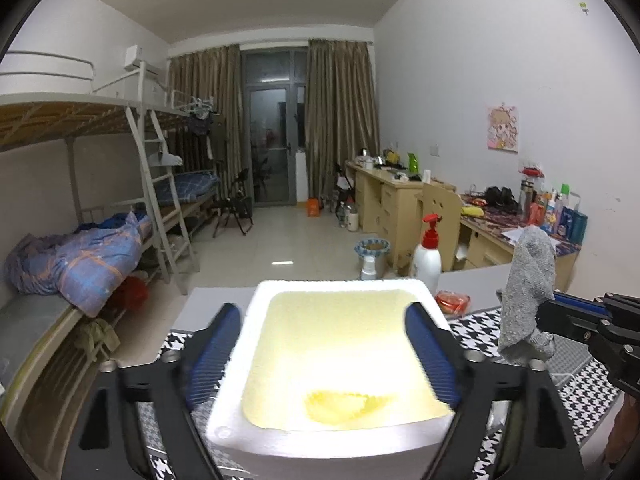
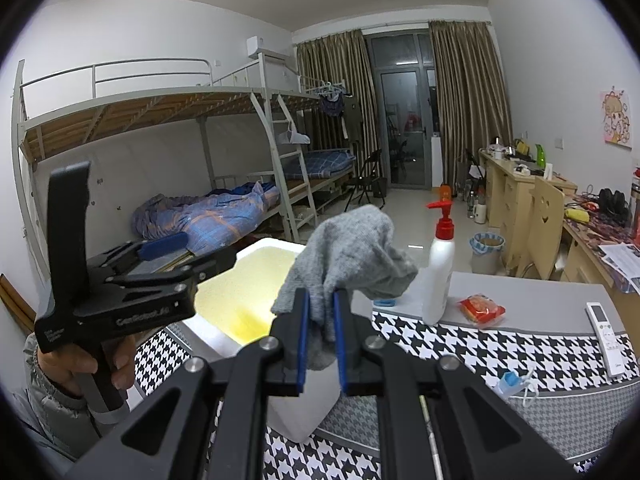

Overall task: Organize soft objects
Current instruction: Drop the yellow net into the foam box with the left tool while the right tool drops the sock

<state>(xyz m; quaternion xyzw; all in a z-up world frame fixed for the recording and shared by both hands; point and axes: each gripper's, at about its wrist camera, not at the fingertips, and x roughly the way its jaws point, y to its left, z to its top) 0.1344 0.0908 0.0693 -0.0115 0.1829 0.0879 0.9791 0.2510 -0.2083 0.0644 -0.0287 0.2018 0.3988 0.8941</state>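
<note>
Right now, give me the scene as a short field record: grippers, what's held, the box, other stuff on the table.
left gripper: open, fingers either side of the box's left wall
right gripper: shut on the sock
sock: grey, bunched, held up in the air just right of the box
box: white foam, open top, yellowish inside, no sock in it
table: grey, with houndstooth cloth
also on table: pump bottle, red packet, remote

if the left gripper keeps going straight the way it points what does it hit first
Probably the white foam box: the left gripper stands open with one finger outside the box's left wall and the other over its yellow inside. Going on, it would likely slide along that wall; depth is unclear.
</note>
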